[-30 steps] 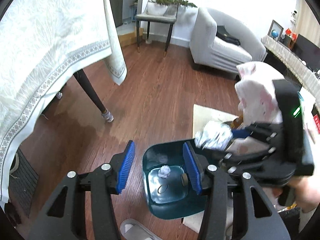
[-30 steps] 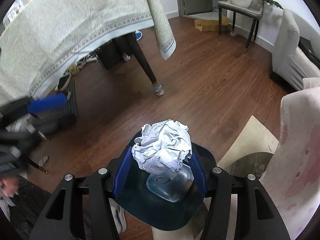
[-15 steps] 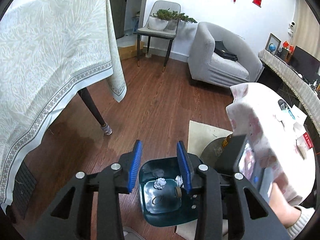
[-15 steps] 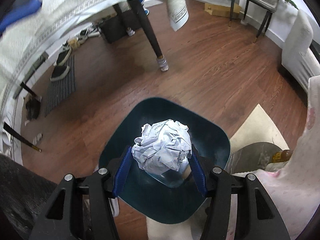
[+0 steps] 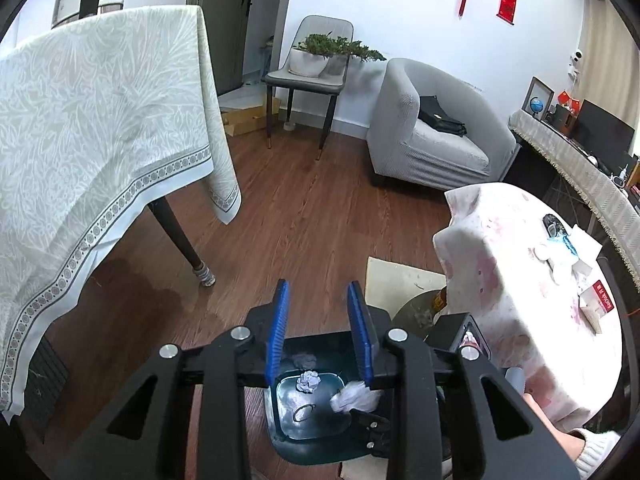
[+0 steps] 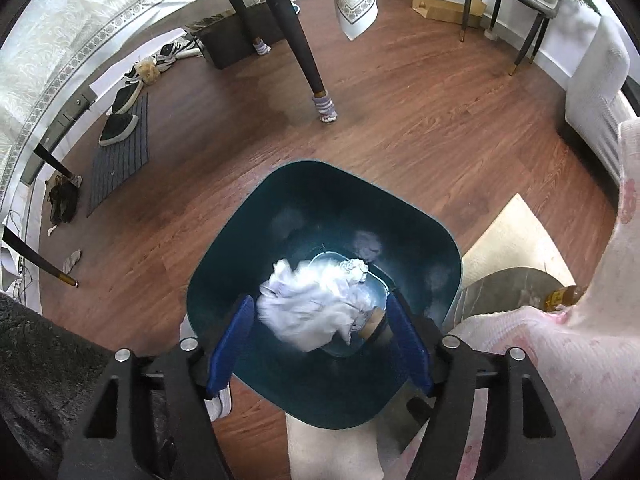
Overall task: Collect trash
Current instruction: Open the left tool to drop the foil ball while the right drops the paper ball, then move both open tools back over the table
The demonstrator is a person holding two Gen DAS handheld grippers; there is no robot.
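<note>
A dark teal trash bin (image 6: 420, 236) stands on the wood floor directly below my right gripper (image 6: 320, 336). The right gripper's blue jaws are spread wide, and a blurred crumpled white paper ball (image 6: 316, 308) is between them, touching neither, over the bin's mouth. Another small paper wad (image 6: 358, 266) lies on the bin's floor. In the left wrist view the bin (image 5: 316, 452) shows below my left gripper (image 5: 320, 332), which is open and empty, high above the floor. A wad (image 5: 309, 381) lies inside, and the falling ball (image 5: 356, 396) is near the right gripper's finger.
A table with a pale patterned cloth (image 5: 92, 140) and a dark leg (image 5: 180, 240) stands left. A round table with a pink-stained cloth (image 5: 520, 280) holds small items at right. A grey armchair (image 5: 432, 136), a chair with a plant (image 5: 316, 68) and shoes on a mat (image 6: 120, 120) are around.
My right gripper moved down over the bin, opened and let go of the paper ball, which is dropping. My left gripper rose and drew back from the bin.
</note>
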